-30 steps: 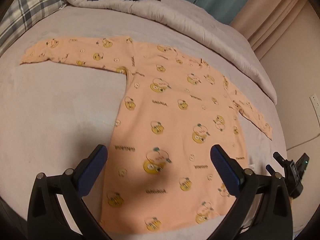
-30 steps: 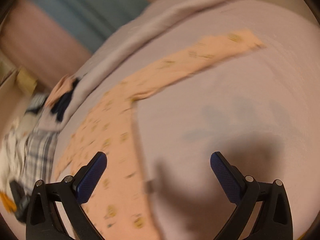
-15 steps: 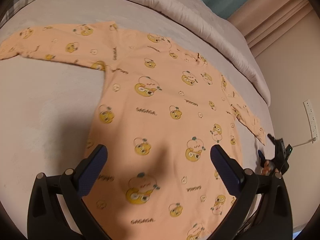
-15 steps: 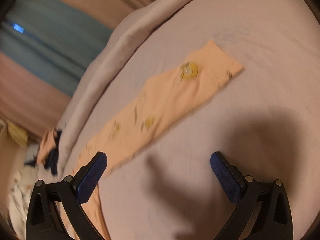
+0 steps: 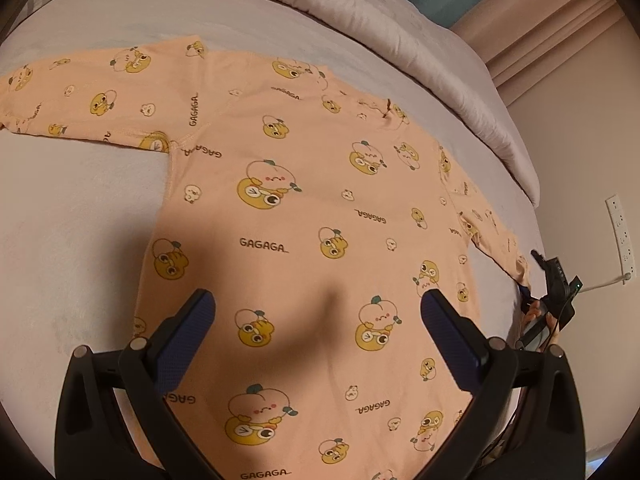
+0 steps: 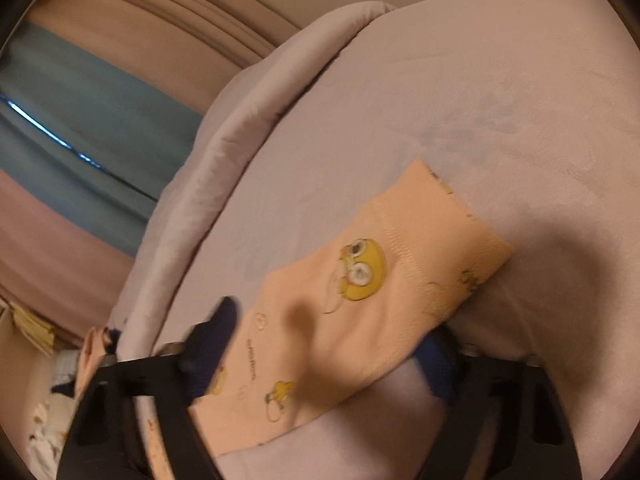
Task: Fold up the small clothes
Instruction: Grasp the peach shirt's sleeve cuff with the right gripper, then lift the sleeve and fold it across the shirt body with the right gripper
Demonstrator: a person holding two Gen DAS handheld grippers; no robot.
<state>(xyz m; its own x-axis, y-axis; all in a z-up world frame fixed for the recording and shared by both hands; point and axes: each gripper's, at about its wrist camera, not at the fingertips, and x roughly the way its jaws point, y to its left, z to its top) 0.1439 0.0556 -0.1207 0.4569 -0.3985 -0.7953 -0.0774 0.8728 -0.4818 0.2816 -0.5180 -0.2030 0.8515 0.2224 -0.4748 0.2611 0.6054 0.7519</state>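
Observation:
A peach long-sleeved top (image 5: pixel 304 216) with yellow cartoon prints lies flat on the grey bed, sleeves spread left and right. My left gripper (image 5: pixel 316 320) is open and hovers low over the top's lower body. My right gripper (image 6: pixel 332 340) is open over the end of the right sleeve (image 6: pixel 360 292), one finger on each side of it near the cuff. Whether the fingers touch the cloth I cannot tell. In the left wrist view the right gripper (image 5: pixel 554 292) shows at the sleeve's end.
A rolled grey duvet (image 5: pixel 360 20) runs along the far side of the bed. Blue and pink curtains (image 6: pixel 80 120) hang behind. A wall socket strip (image 5: pixel 620 236) is at the right. A pile of other clothes (image 6: pixel 60 400) lies at the far left.
My left gripper has moved forward and lower over the top's body. My right gripper has swung to the right sleeve's cuff and come down around it.

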